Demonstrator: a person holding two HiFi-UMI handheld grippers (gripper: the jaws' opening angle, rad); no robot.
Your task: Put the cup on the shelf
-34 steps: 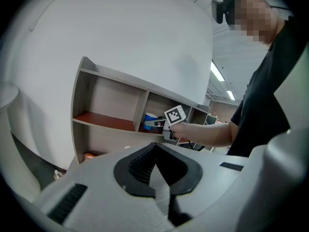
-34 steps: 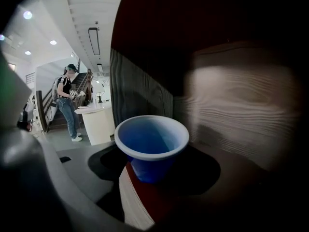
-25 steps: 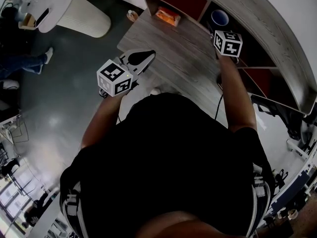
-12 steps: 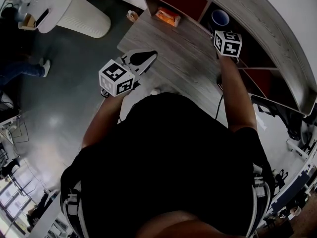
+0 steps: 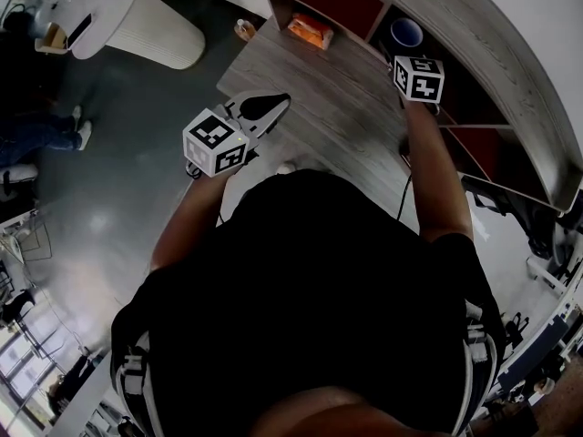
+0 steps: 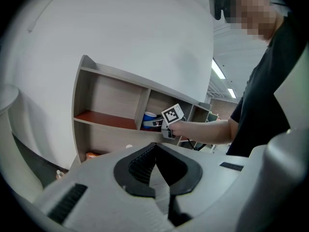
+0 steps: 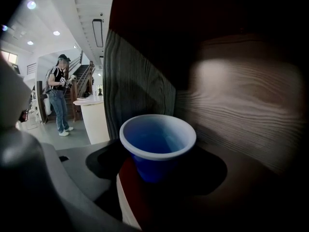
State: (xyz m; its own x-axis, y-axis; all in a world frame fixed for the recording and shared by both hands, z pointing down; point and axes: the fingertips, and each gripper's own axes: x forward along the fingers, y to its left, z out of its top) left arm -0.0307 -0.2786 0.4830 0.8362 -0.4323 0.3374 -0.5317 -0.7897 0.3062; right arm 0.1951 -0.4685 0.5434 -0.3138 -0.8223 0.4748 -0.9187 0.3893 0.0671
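A blue cup (image 7: 157, 146) with a white rim stands upright on the red board (image 7: 129, 197) of a wooden shelf compartment. My right gripper (image 7: 157, 170) reaches into that compartment with its jaws on either side of the cup. They have just been opening and now stand wide, off the cup's wall. From the head view the cup (image 5: 405, 33) shows just beyond the right gripper (image 5: 407, 55). The cup (image 6: 148, 119) also shows in the left gripper view. My left gripper (image 5: 274, 102) hangs over the wooden tabletop, shut and empty, tips (image 6: 155, 148) together.
The shelf unit (image 5: 474, 71) curves along the table's (image 5: 319, 107) far side. An orange packet (image 5: 308, 30) lies in a lower compartment. A small bottle (image 5: 242, 29) and a white round counter (image 5: 137, 21) stand to the left. A person (image 7: 59, 99) stands further off.
Both grippers hold their places. The bystander's feet at the left edge of the head view have shifted.
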